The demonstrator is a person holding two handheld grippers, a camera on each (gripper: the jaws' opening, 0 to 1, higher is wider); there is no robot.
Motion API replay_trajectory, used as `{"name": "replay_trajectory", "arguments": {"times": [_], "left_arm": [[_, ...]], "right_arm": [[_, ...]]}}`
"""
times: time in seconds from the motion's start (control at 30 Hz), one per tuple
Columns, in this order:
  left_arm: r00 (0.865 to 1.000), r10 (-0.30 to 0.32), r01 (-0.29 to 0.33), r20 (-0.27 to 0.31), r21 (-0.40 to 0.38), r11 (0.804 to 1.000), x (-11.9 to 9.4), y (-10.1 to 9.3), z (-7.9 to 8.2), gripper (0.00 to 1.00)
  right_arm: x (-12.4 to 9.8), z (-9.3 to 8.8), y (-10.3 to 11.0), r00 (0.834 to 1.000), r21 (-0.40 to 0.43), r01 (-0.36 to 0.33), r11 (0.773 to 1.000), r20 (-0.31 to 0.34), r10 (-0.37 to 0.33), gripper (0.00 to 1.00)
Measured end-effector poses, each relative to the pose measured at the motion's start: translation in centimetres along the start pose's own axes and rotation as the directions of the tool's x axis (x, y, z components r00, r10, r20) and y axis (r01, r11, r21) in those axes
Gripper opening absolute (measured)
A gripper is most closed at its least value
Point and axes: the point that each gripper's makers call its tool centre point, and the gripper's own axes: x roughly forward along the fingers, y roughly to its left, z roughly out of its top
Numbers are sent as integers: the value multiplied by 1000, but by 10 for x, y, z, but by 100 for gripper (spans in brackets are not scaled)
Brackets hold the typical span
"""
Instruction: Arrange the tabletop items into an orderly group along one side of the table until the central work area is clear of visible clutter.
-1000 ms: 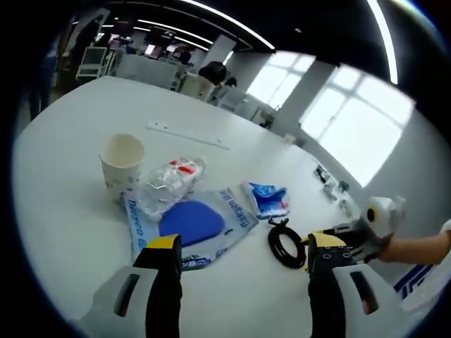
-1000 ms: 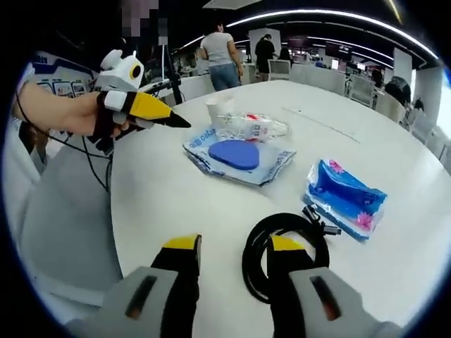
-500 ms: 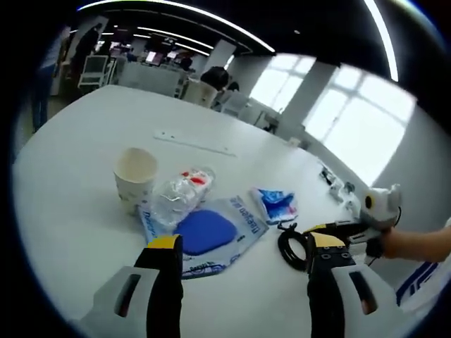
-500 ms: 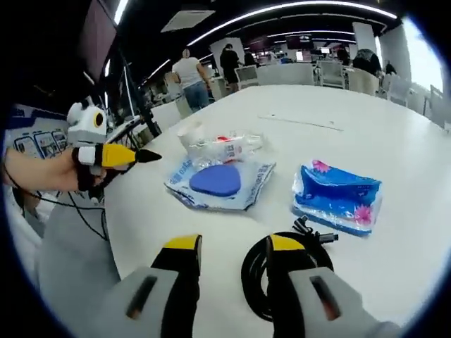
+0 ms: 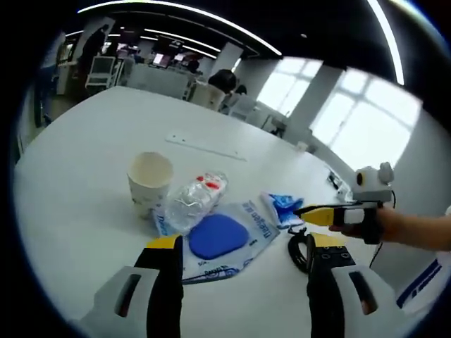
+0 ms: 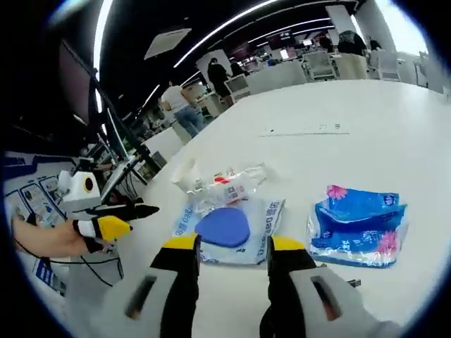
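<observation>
Nearest in the left gripper view: left gripper (image 5: 243,243), jaws released and wide apart, nothing between them, hovering low over the white round worktop (image 5: 63,218)

Just beside its right jaw: black coiled cable (image 5: 301,251), flat on the worktop. Right gripper (image 5: 318,213) now directly above that coil, carried in from the far right over the last second, tips towards the blue tissue pack (image 5: 280,208), a hand (image 5: 377,227) behind it

In the right gripper view: own jaws apart, unclenched, gripping nothing; raised since a second ago, when the right jaw stood inside the coil. Coil now sunk to the bottom edge of that view, only a dark sliver plus its plug end showing. Judged from this: cable not picked up, no grasp made yet

A little further out, unmoved throughout: clear plastic packet with a blue oval pad (image 5: 218,236), lying flat; crushed clear plastic bottle (image 5: 190,201) resting partly on the packet's far edge; white paper cup (image 5: 150,176) upright, touching or just beside the bottle, hard to tell which. Tissue pack just beside the packet, on the cable's side

Meaning for the task: all five items loosely bunched mid-worktop, none shifted to a side yet; only the hands repositioned, likely lining up for the cable or the tissue pack

Far beyond: bare worktop, desks, chairs, standing people, bright windows
</observation>
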Motion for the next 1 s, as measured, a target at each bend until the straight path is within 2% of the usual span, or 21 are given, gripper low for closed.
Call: {"name": "replay_trajectory", "arguments": {"times": [0.1,0.17,0.2,0.27,0.37,0.43,0.57,0.63,0.73,0.9,1.0], "left_arm": [[1000,4,-4,1,-8,1000,-3,3,-1,68],[1000,9,-9,2,-7,1000,-6,6,-1,68],[1000,9,-9,3,-9,1000,-8,7,-1,68],[1000,12,-12,5,-10,1000,-10,9,-2,68],[1000,21,-21,12,-21,1000,-16,14,-3,68],[999,33,-32,11,-44,999,-21,17,-5,68],[999,43,-43,13,-40,998,-27,19,-6,68],[999,44,-44,15,-38,998,-29,18,-6,68],[999,43,-42,20,-36,998,-31,18,-6,68],[999,26,-24,29,-63,998,-32,22,-8,67],[999,26,-25,31,-53,998,-32,25,-8,67]], "right_arm": [[12,10,-6,1000,15,6,1000,-2,-6,34],[17,11,-3,1000,45,4,999,-7,-4,34],[19,8,-1,999,97,22,995,-25,-20,34],[26,7,-10,998,130,57,990,-47,-52,34],[34,14,-15,997,197,78,977,-39,-72,34],[41,22,-13,998,260,64,964,-25,-60,34],[50,32,-8,997,211,72,975,-49,-63,33],[54,36,-8,997,226,75,971,-49,-65,33],[64,45,-10,997,301,74,951,-35,-66,34],[77,51,-16,995,339,98,936,-44,-88,34],[88,54,-22,993,412,114,904,-54,-101,34]]}}
